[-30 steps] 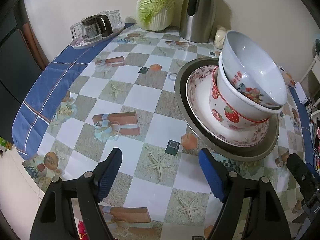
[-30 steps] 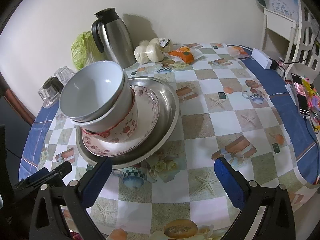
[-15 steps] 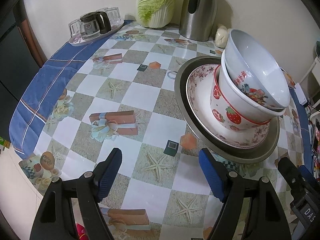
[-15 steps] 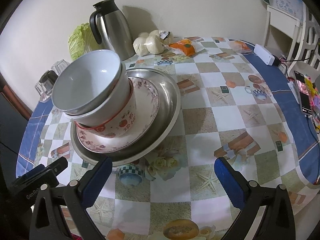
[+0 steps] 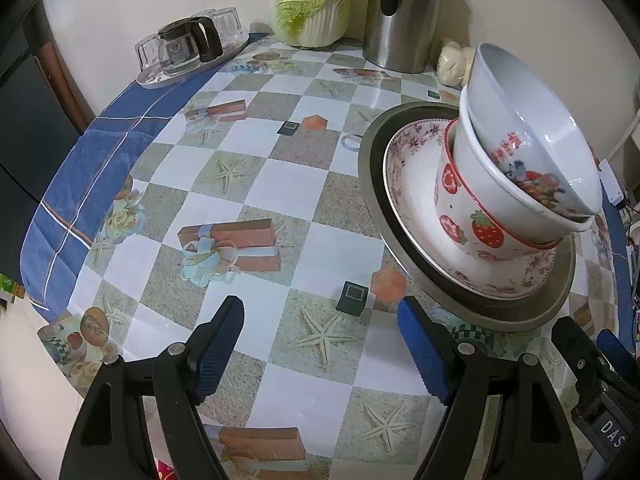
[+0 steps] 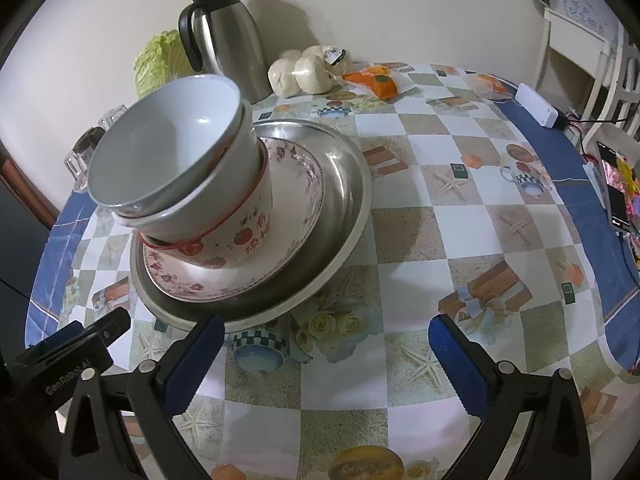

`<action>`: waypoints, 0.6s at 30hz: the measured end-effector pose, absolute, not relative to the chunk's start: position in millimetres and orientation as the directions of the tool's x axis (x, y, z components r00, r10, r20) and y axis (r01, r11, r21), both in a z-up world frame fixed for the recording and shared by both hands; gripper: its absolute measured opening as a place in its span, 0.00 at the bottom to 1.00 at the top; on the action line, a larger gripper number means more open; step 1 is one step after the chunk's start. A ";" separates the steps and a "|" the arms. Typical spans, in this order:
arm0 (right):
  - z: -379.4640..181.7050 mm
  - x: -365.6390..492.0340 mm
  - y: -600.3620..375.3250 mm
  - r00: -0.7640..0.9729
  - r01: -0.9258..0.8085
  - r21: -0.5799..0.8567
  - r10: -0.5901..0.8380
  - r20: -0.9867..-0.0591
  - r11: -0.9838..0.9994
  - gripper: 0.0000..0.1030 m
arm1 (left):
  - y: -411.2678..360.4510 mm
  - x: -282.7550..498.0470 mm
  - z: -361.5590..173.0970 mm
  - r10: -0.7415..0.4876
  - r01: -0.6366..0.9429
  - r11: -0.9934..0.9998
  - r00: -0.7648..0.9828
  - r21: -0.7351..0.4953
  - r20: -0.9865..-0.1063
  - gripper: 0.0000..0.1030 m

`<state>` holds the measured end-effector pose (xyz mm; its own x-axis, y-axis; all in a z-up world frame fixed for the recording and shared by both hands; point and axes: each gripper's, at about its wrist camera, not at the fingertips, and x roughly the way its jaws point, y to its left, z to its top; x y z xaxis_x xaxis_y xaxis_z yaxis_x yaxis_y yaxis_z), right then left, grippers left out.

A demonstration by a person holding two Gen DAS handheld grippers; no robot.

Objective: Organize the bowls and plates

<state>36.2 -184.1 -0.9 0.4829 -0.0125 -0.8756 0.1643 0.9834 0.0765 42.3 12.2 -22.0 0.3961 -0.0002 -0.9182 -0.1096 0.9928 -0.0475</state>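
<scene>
The left gripper (image 5: 320,344) hangs over the patterned tablecloth (image 5: 256,184) with its ribbed blue pads spread apart and nothing between them. The right gripper (image 6: 324,360) stands likewise wide and empty, black arms tipped with the same blue rubber.

The stack sits ahead and to the right of the left claw, ahead and to the left of the right one, near its left pad. At the bottom is a round, dull metal tray (image 6: 344,184); on it lies a shallow glazed plate (image 6: 296,208) with a reddish floral rim; in that stands a deep white bowl (image 5: 476,224) printed with strawberries, and nested inside it, tilted, a smooth pale bowl (image 6: 160,152).

Far beyond the stack, against the wall, stand a brushed-steel jug (image 6: 232,48) with a black handle, a leafy cabbage (image 5: 312,0), white buns (image 6: 304,68) and a tray of glass cups (image 5: 188,48). An orange packet (image 6: 376,80) lies well ahead of the right claw.
</scene>
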 end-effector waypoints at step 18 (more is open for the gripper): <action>-7.1 40.0 -180.0 0.464 0.158 0.062 -0.019 -0.886 0.985 1.00 | 15.0 44.1 -20.5 -0.002 -0.105 0.993 0.408 -0.049 -0.913 0.78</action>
